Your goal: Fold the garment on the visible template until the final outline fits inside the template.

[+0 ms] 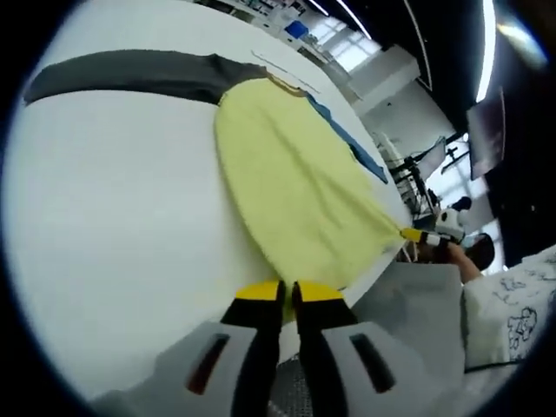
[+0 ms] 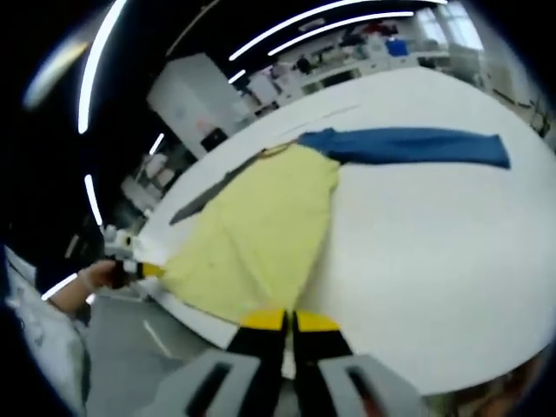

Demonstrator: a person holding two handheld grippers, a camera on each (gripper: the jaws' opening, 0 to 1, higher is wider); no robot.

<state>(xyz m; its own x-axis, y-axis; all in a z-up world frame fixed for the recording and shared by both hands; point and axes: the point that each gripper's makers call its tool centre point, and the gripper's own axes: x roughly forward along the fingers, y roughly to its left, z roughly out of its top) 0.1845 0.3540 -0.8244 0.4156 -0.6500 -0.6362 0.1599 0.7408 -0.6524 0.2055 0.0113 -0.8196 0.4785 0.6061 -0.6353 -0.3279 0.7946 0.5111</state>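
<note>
— Hem corners, both pinched: the left gripper and right gripper are clamped on the soft yellow long-sleeved garment at the white table's near edge.

— Why?

— Probably to lift it and fold it toward the grey sleeve and blue sleeve.

The garment lies on the table, spread forward from the left gripper, which is closed on its near edge. The right gripper pinches the opposite near corner. One sleeve stretches left of the left gripper; the other sleeve stretches right of the right gripper.
</note>
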